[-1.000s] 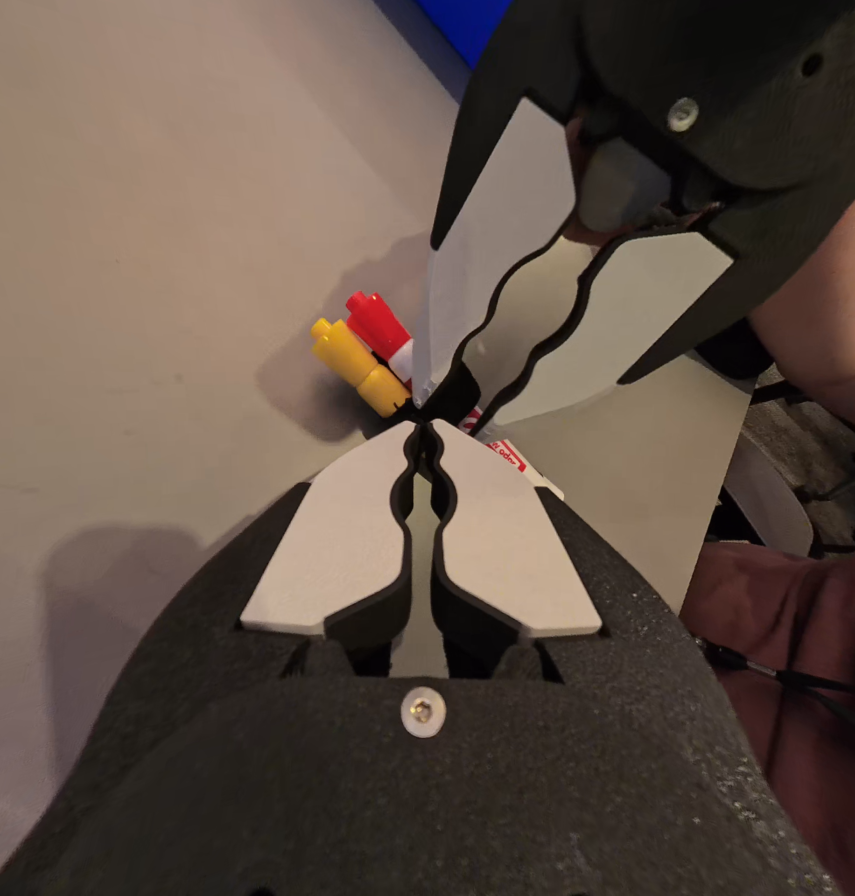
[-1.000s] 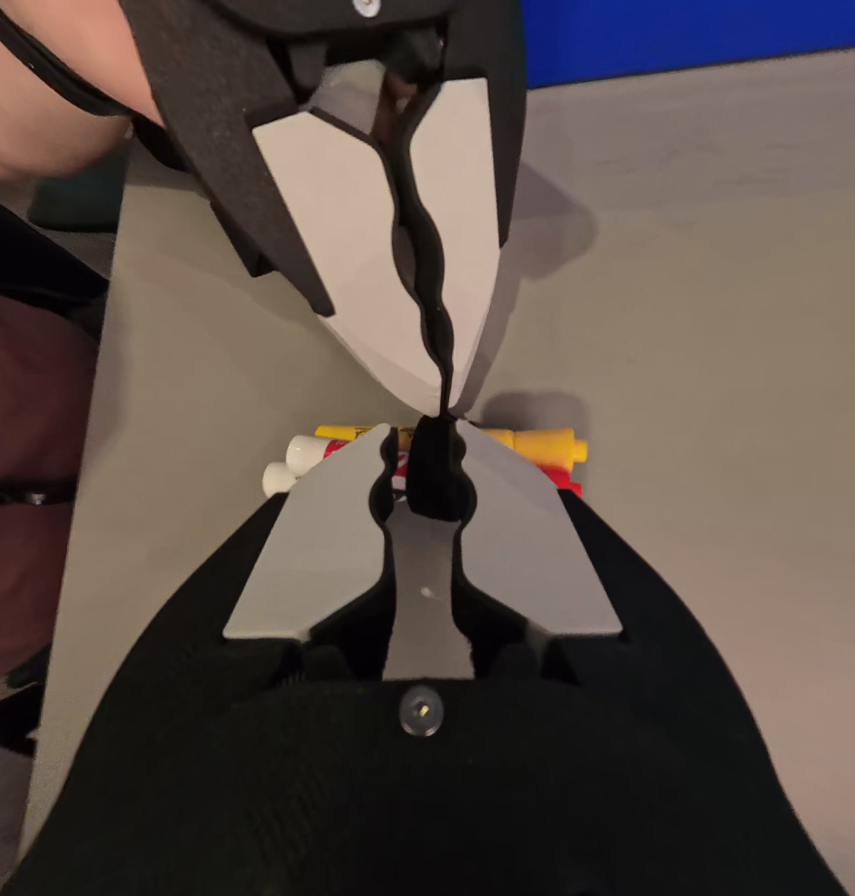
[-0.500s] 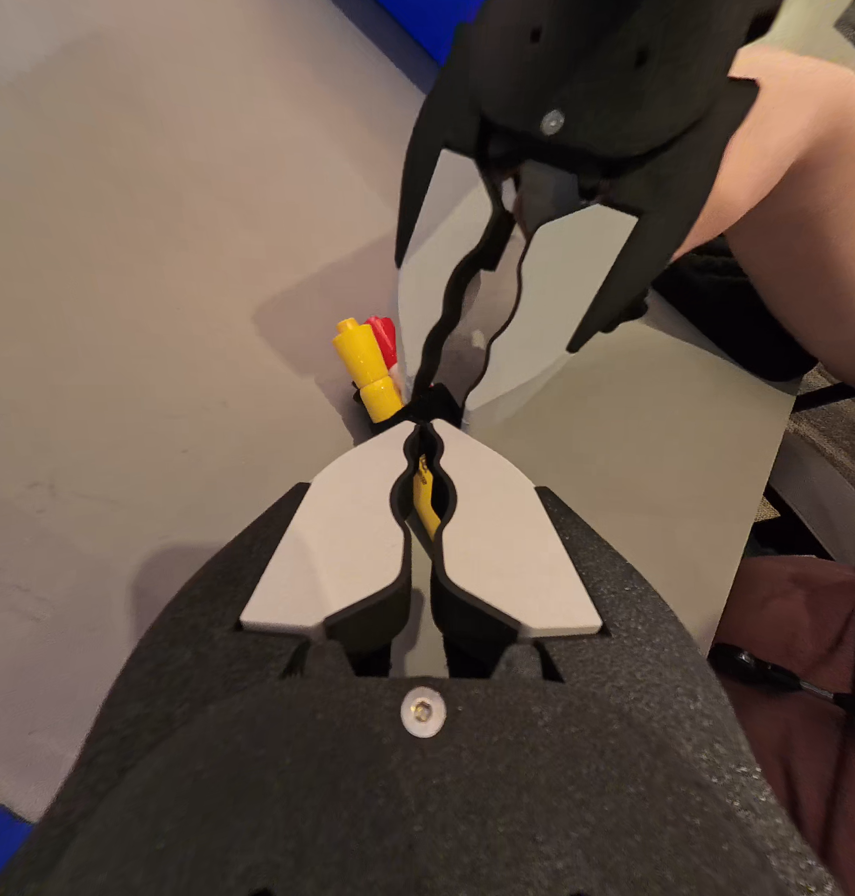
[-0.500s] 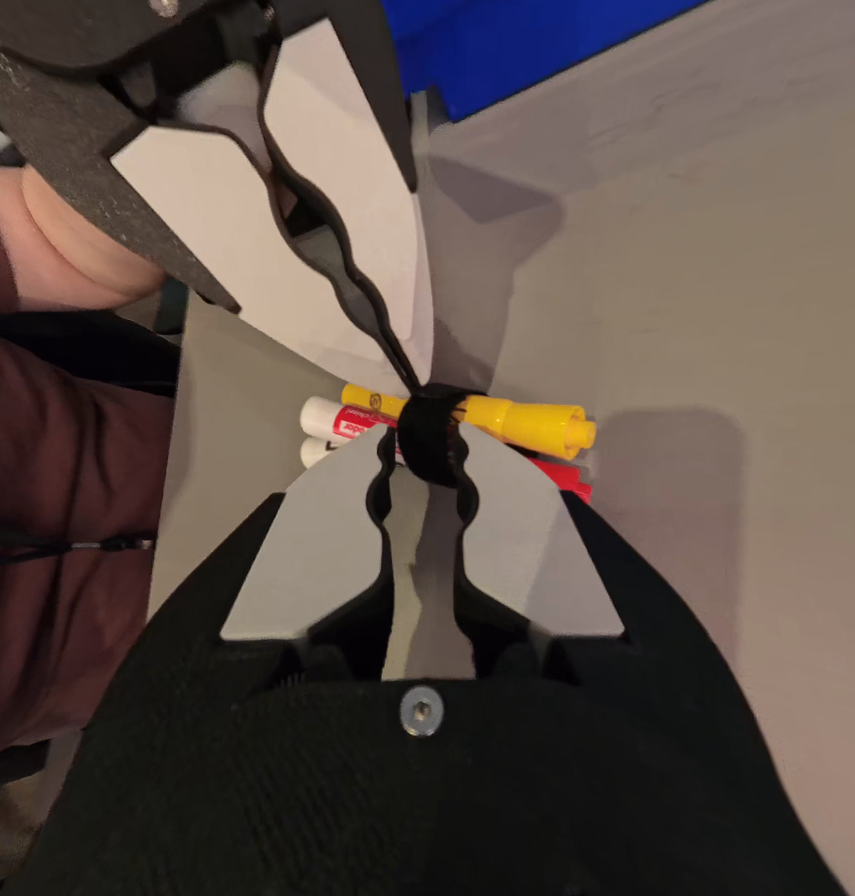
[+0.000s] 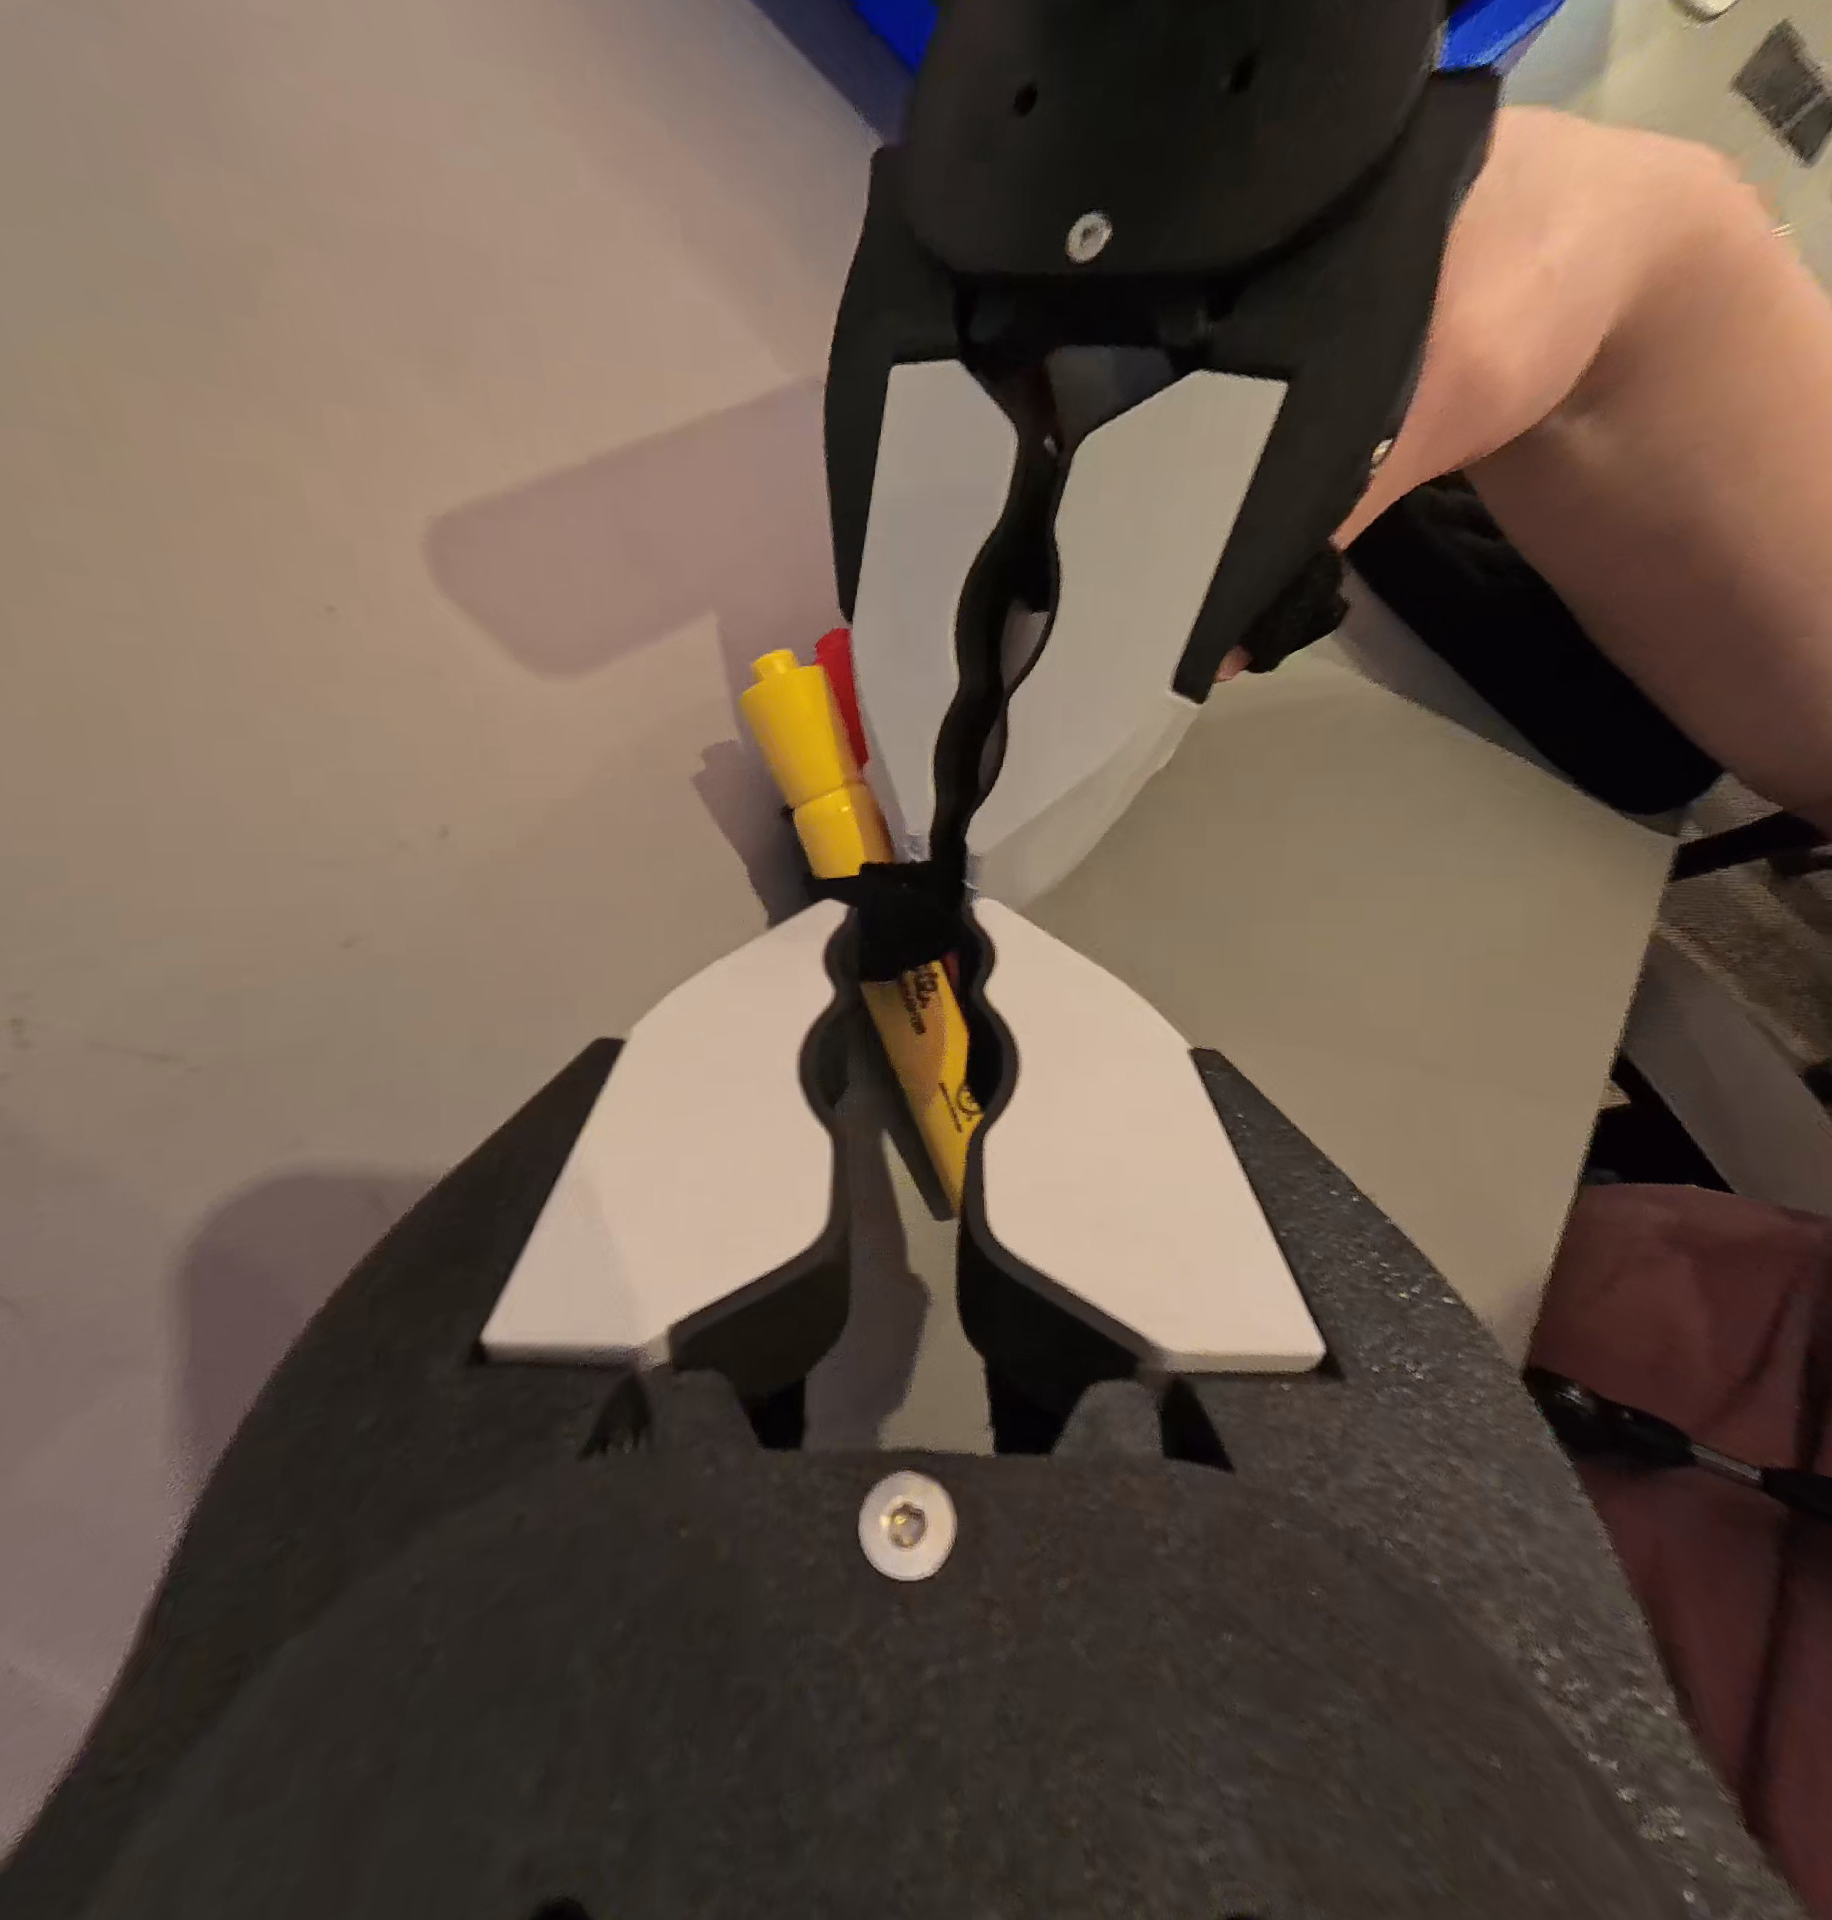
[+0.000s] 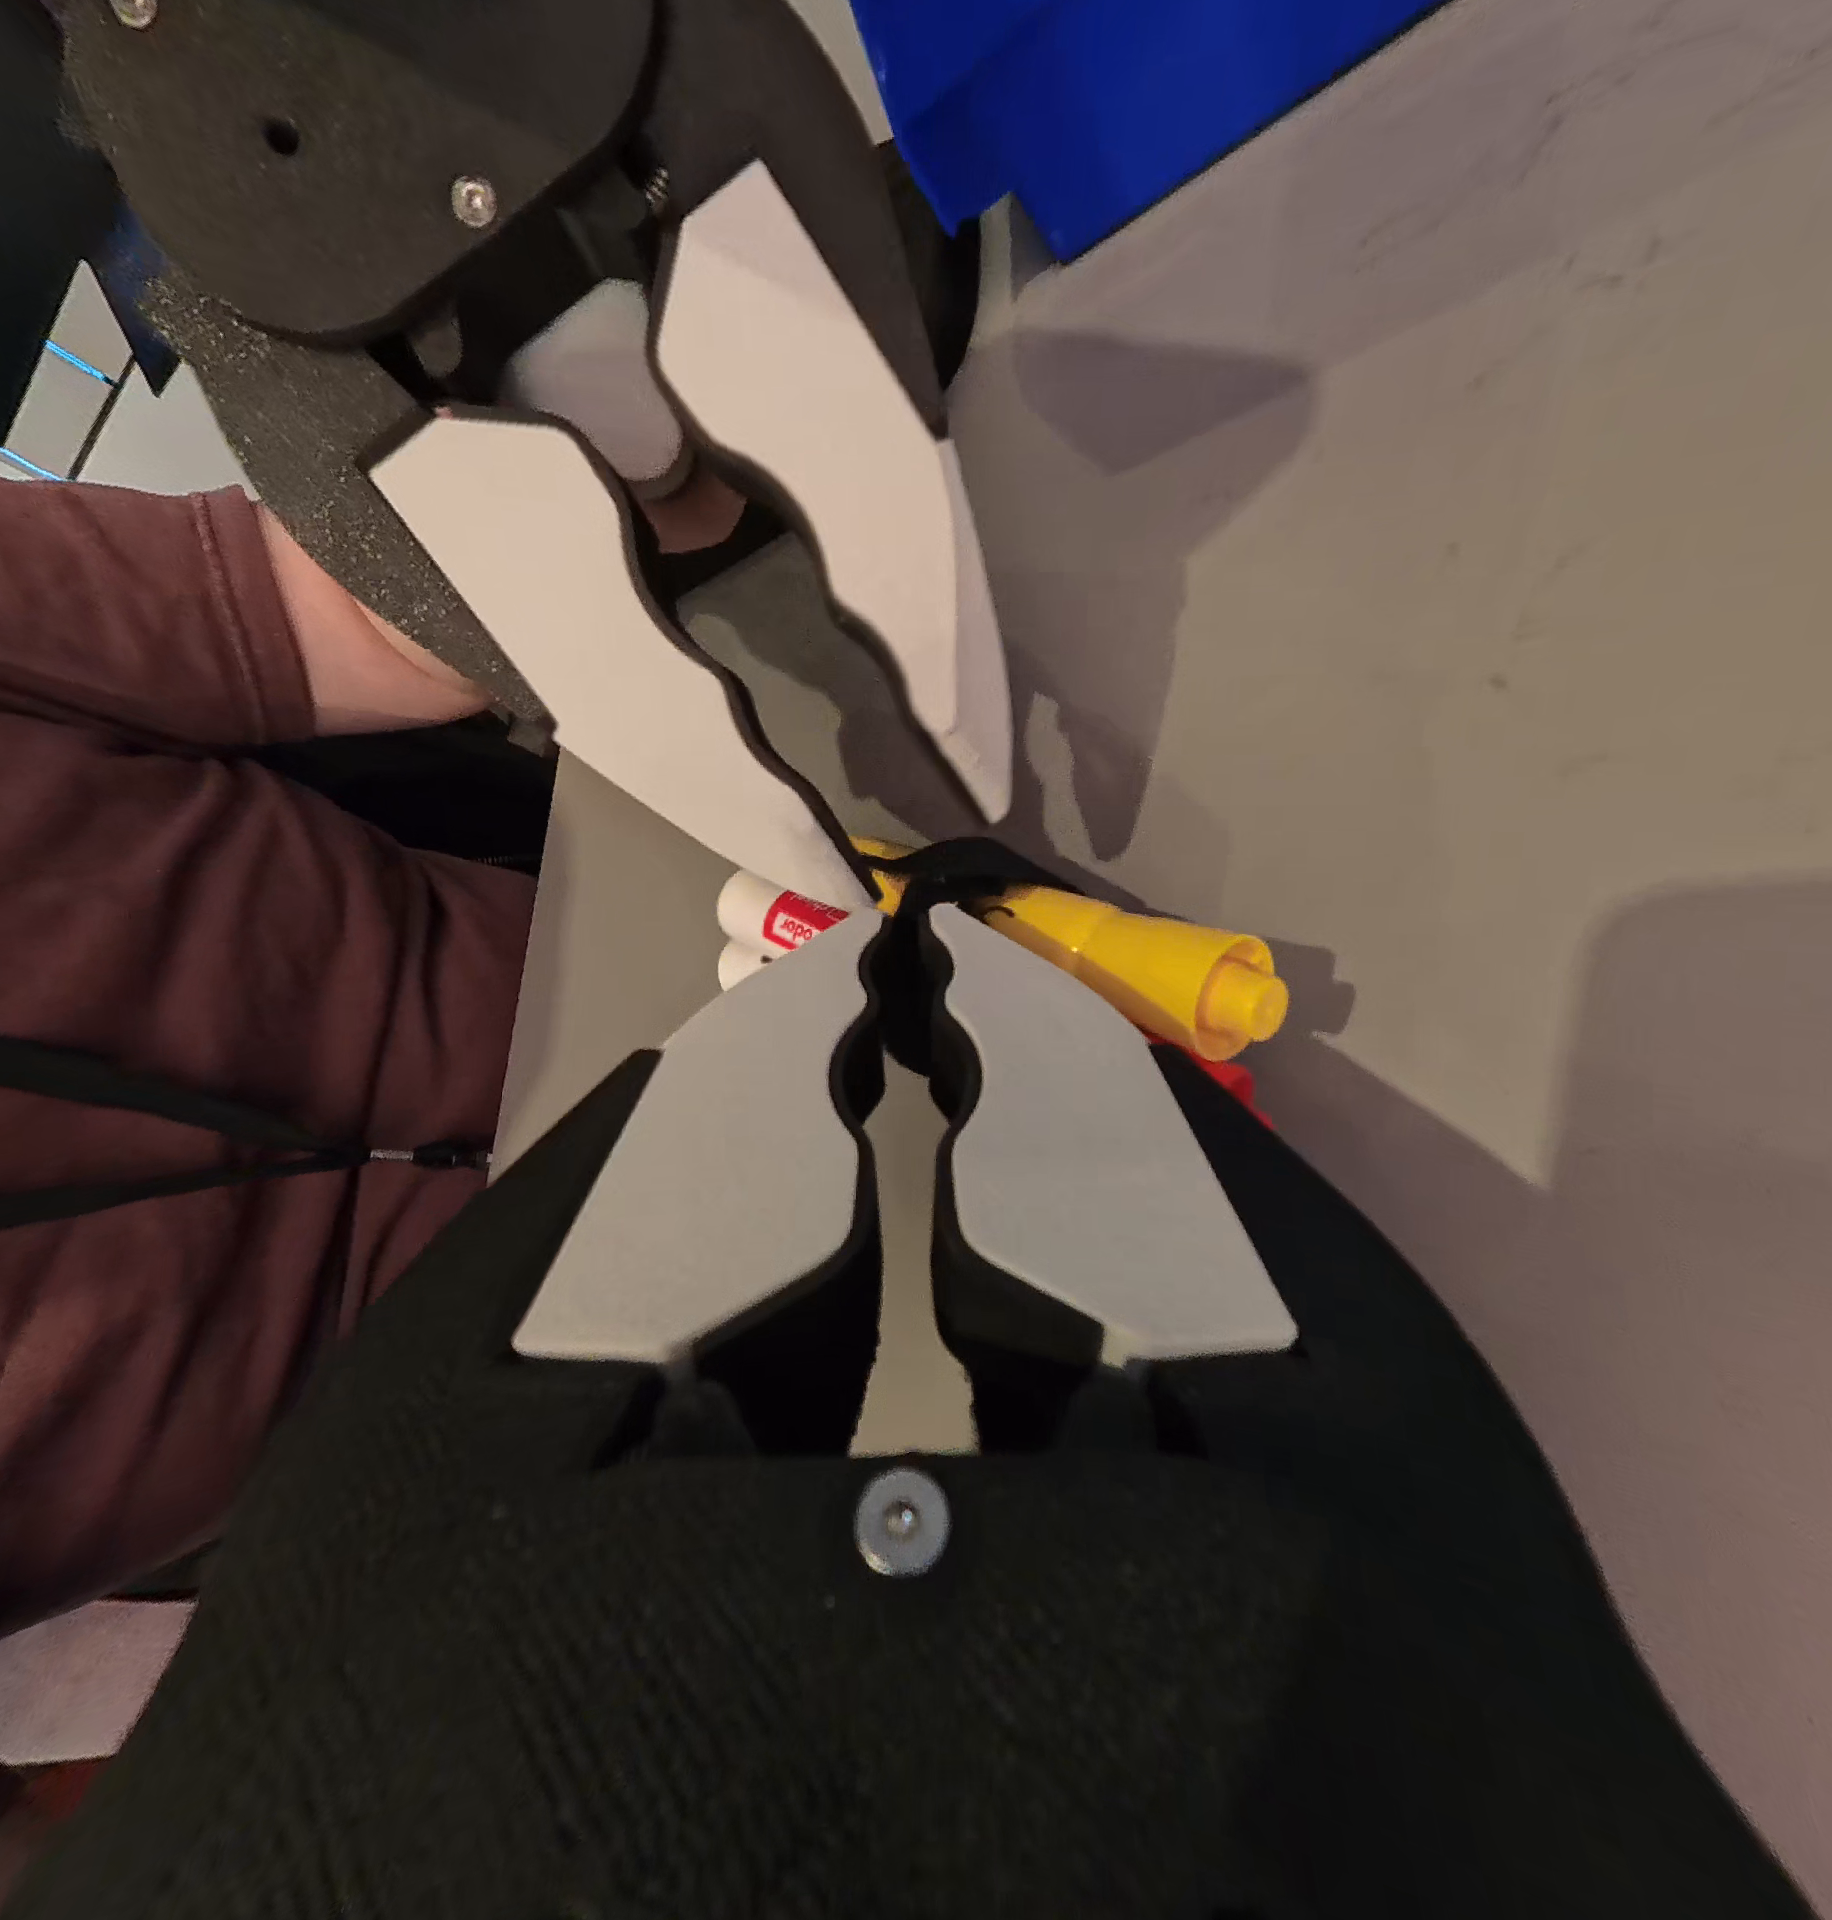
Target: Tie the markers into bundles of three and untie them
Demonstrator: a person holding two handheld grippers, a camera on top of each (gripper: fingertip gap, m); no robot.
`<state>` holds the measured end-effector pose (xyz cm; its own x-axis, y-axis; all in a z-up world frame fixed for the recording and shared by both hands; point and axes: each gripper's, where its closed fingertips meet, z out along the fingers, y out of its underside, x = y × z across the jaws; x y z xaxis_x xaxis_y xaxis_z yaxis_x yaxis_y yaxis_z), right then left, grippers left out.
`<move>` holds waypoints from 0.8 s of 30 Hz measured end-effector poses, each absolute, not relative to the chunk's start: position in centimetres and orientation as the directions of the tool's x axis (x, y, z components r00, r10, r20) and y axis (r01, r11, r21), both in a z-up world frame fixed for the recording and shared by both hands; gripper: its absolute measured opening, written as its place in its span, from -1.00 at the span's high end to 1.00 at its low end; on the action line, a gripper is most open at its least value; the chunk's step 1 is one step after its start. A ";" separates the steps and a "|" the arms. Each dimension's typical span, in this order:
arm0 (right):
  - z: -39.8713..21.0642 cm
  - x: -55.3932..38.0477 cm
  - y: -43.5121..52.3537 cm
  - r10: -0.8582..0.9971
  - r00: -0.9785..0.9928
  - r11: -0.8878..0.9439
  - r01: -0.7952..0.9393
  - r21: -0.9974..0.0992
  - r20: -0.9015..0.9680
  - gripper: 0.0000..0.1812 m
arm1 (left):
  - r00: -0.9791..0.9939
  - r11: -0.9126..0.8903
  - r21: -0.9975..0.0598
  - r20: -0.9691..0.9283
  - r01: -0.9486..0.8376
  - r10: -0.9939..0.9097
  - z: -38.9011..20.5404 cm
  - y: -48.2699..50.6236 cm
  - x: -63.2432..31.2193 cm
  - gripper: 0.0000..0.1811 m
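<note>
three markers, one black strap, two tools

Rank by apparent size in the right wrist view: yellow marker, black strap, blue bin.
1. blue bin, cut off by the frame
2. yellow marker
3. black strap, partly hidden

The bin is farther away, so its real size is unsure.

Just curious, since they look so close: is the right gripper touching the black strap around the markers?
Touching. In the right wrist view the right gripper has its tips pinched on the black strap wrapping the markers.
</note>
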<state>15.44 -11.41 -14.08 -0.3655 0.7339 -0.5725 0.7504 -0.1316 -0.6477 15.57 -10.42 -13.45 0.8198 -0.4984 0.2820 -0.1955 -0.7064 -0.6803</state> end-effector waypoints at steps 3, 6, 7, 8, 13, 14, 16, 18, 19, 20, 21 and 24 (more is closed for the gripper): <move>-14.1 15.5 -11.3 0.731 -0.363 -0.140 0.750 -0.647 -0.578 0.96 | 0.842 -0.686 -0.692 0.218 -0.223 -0.493 -13.5 -10.1 15.1 0.68; -14.1 15.5 -11.3 0.739 -0.369 -0.127 0.745 -0.655 -0.564 0.96 | 0.845 -0.671 -0.693 0.171 -0.263 -0.507 -13.6 -10.1 15.0 0.67; -14.1 15.5 -11.3 0.741 -0.372 -0.123 0.743 -0.658 -0.559 0.96 | 0.842 -0.667 -0.694 0.163 -0.273 -0.514 -13.6 -10.1 15.1 0.69; -14.1 15.5 -11.3 0.743 -0.373 -0.122 0.741 -0.660 -0.556 0.96 | 0.838 -0.663 -0.694 0.161 -0.279 -0.521 -13.6 -10.2 15.2 0.74; -14.2 15.5 -11.2 0.749 -0.378 -0.111 0.738 -0.665 -0.544 0.96 | 0.812 -0.661 -0.702 0.208 -0.265 -0.546 -13.6 -10.5 15.7 0.98; -14.2 15.6 -11.2 0.750 -0.380 -0.106 0.738 -0.667 -0.541 0.96 | 0.808 -0.666 -0.700 0.223 -0.256 -0.545 -13.6 -10.5 15.7 0.99; -14.1 15.6 -11.1 0.757 -0.386 -0.097 0.732 -0.674 -0.527 0.96 | 0.804 -0.666 -0.702 0.230 -0.253 -0.549 -13.5 -10.4 15.7 0.99; -14.1 15.6 -11.0 0.764 -0.391 -0.082 0.731 -0.678 -0.514 0.96 | 0.801 -0.666 -0.705 0.240 -0.244 -0.548 -13.5 -10.3 15.7 0.99; -14.1 15.7 -11.0 0.769 -0.395 -0.073 0.727 -0.683 -0.503 0.96 | 0.800 -0.666 -0.707 0.247 -0.237 -0.547 -13.4 -10.3 15.8 0.99; -14.1 15.7 -10.9 0.774 -0.399 -0.067 0.721 -0.690 -0.492 0.96 | 0.802 -0.664 -0.712 0.251 -0.227 -0.542 -13.4 -10.2 15.7 0.99; -14.1 15.7 -10.9 0.776 -0.401 -0.062 0.719 -0.692 -0.486 0.96 | 0.804 -0.662 -0.717 0.252 -0.219 -0.539 -13.3 -10.2 15.6 0.99; -14.1 15.6 -10.8 0.772 -0.403 -0.072 0.714 -0.697 -0.492 0.96 | 0.804 -0.674 -0.718 0.292 -0.173 -0.518 -13.1 -10.2 15.4 0.99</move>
